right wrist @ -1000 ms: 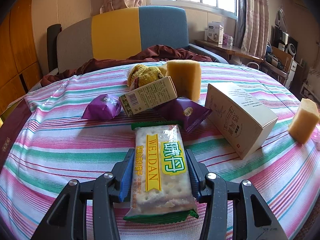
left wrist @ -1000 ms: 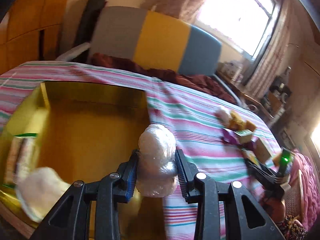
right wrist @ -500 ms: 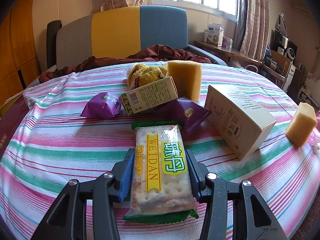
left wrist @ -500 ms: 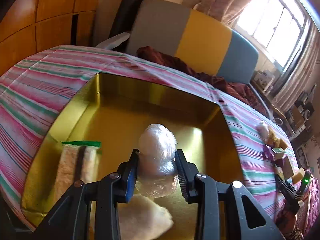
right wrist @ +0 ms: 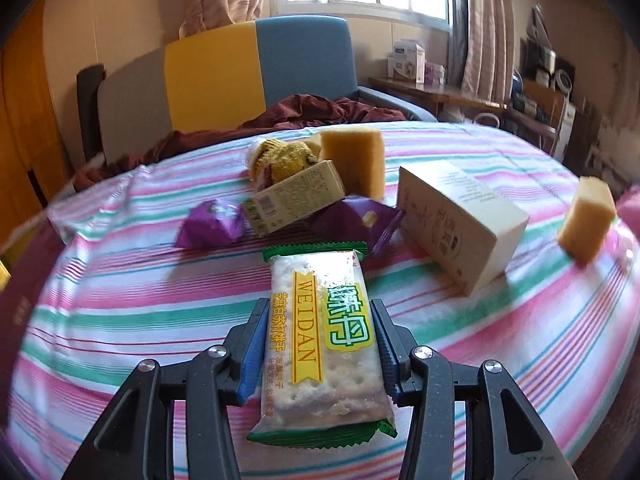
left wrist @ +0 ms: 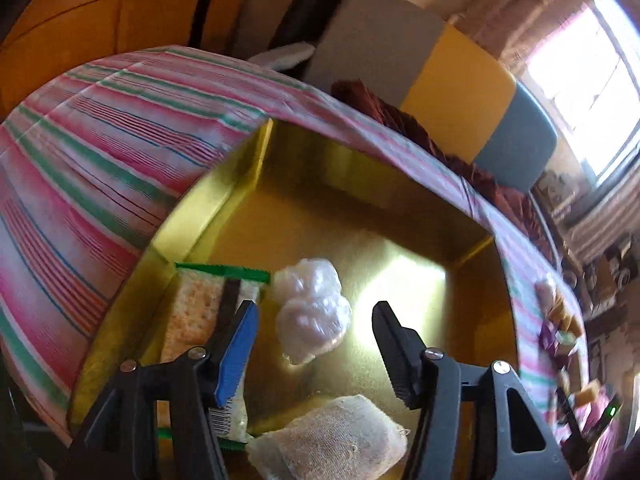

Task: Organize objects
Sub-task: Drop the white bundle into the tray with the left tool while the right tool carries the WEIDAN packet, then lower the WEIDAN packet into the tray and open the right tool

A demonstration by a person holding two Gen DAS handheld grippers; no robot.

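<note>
In the left wrist view my left gripper [left wrist: 314,320] is open above the gold box [left wrist: 216,204]. A white plastic-wrapped bun [left wrist: 312,316] lies on the box floor between the spread fingers, free of them. A cracker pack [left wrist: 200,312] lies at the box's left side and a pale wrapped cake [left wrist: 332,438] sits near the front. In the right wrist view my right gripper [right wrist: 320,336] is shut on a WEIDAN cracker pack [right wrist: 320,344], held above the striped tablecloth [right wrist: 120,292].
On the cloth ahead of the right gripper lie two purple packets [right wrist: 212,224], a small carton [right wrist: 296,200], a beige box [right wrist: 460,224], two yellow sponge cakes [right wrist: 356,160] and a wrapped yellow snack [right wrist: 280,156]. A sofa [right wrist: 248,72] stands behind the table.
My left gripper has opened and released the white bun onto the gold box floor. My right gripper still holds the cracker pack and has shifted slightly.
</note>
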